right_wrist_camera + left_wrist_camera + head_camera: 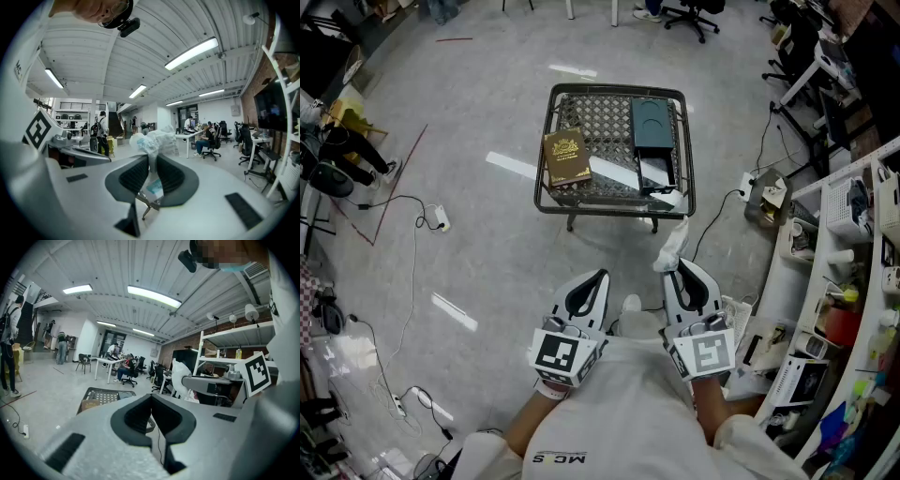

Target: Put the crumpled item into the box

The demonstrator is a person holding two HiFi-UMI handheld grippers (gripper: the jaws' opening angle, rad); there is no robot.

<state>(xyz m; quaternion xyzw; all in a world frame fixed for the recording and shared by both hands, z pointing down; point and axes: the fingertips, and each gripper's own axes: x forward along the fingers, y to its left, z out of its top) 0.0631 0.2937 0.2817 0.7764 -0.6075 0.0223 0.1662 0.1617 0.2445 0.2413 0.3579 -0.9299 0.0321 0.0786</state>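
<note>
Overhead, head view: wire table (605, 122) holds dark box (652, 127), brown book (566, 157); left gripper (601, 275), right gripper (676, 266) well short of it. Left gripper view: jaws closed, empty. Right gripper view: jaws pinch white crumpled item (153, 140), bulging past tips.

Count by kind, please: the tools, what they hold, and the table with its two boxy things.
Tools: 2, left tool shut and empty, right tool
Crumpled white item: 1, gripped by the right tool
Wire table: 1
Dark green box: 1
Brown book-shaped item: 1
Total: 6
</note>
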